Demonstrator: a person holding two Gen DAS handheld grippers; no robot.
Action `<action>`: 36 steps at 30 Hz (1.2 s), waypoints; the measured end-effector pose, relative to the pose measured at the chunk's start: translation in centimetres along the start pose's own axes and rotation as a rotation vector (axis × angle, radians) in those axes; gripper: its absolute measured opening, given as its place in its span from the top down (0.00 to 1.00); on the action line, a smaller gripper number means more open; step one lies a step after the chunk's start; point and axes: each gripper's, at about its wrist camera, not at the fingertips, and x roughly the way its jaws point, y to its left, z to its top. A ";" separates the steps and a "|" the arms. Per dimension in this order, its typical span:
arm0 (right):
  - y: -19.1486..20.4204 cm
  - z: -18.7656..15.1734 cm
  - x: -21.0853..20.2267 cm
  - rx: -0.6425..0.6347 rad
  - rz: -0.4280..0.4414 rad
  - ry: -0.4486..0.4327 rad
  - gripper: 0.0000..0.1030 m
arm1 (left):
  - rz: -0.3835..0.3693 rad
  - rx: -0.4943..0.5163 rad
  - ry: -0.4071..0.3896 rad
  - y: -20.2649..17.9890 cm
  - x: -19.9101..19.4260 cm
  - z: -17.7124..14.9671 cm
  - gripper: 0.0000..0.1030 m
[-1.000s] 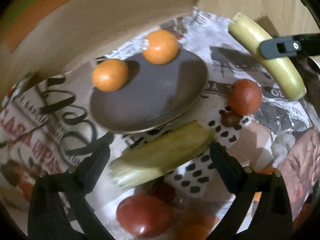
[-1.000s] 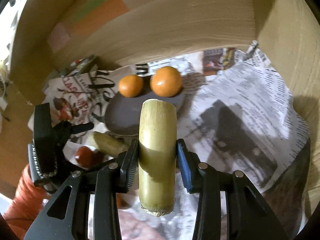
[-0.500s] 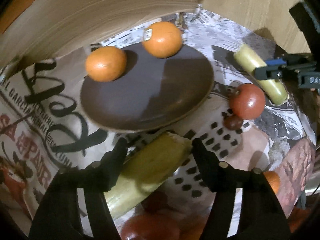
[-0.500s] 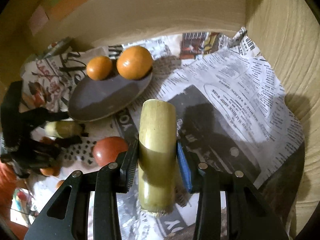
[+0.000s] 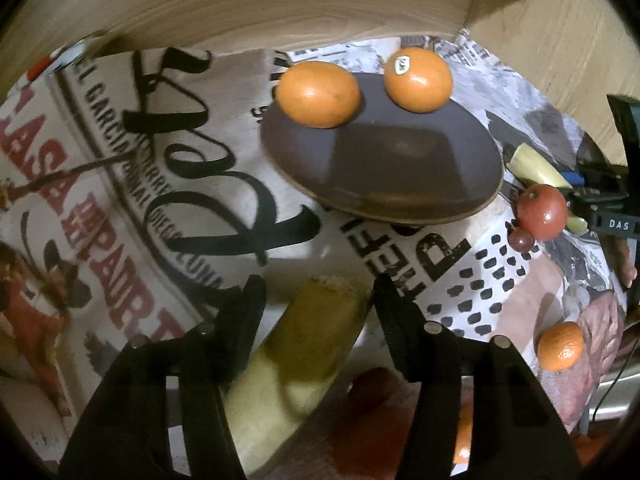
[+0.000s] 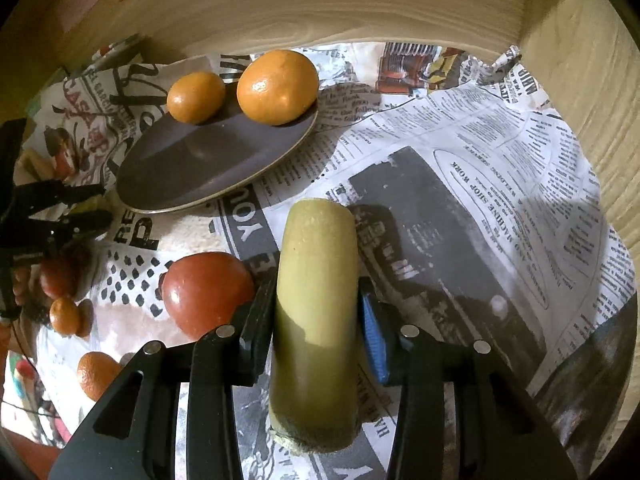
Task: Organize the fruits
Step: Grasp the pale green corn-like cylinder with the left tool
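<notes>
Near the plate (image 6: 208, 164) (two oranges on it), the right gripper (image 6: 316, 312) clamps one stalk (image 6: 316, 320), while the left gripper (image 5: 316, 300) sits half-open around another stalk (image 5: 304, 344).

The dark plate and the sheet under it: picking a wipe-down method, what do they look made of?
The dark plate looks like glazed ceramic, perhaps stoneware: brown, smooth, with a soft sheen and a paler rim edge, though melamine can't be ruled out. The sheet is plainly newspaper: matte, creased, printed with columns and headlines.
</notes>
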 end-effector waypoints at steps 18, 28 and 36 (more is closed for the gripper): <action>0.0 -0.2 -0.1 0.020 0.004 -0.041 0.66 | 0.007 -0.005 -0.065 1.8 -4.8 -3.8 0.31; -0.1 -0.3 -0.1 0.028 0.011 -0.042 0.65 | 0.115 -0.038 -0.128 4.4 -8.0 -4.8 0.16; -0.2 -0.3 -0.1 0.042 0.030 -0.036 0.65 | 0.234 0.143 -0.076 1.7 -3.7 -4.3 0.03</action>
